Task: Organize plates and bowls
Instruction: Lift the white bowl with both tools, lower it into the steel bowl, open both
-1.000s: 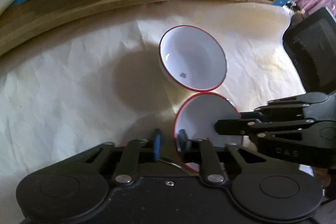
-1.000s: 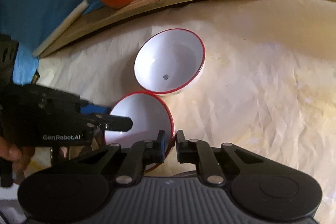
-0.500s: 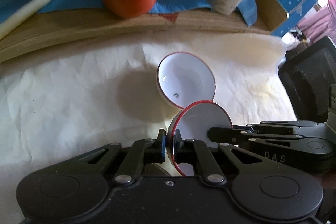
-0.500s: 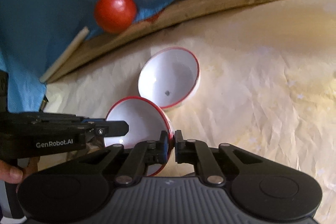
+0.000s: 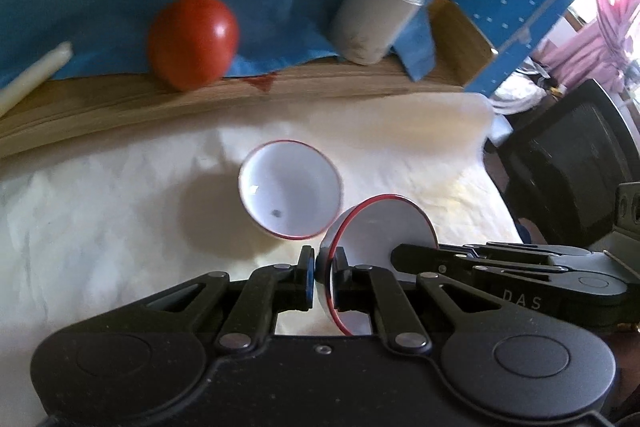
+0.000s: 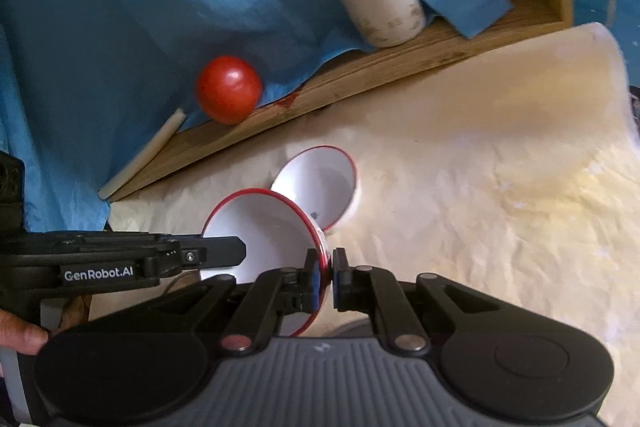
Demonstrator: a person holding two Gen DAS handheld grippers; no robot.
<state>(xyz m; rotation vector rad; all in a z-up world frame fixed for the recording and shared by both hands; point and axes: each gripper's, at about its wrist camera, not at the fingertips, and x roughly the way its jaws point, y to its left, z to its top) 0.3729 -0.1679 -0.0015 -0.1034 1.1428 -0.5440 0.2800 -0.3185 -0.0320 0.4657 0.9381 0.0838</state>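
While both the left gripper [image 5: 322, 269] and right gripper [image 6: 326, 273] pinch the near bowl [image 6: 264, 231], it probably goes into the far bowl [image 6: 320, 187] next.

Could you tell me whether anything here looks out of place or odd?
A small red stain marks the wooden board's edge, beside the tomato. The second bowl has a dark speck inside. Both grippers pinch one bowl.

Both grippers, left gripper [image 5: 321, 264] and right gripper [image 6: 327, 265], now clamp the near bowl [image 5: 382, 239] and lift it clear of the paper [image 5: 120, 219], farther from the far bowl [image 5: 290, 201].
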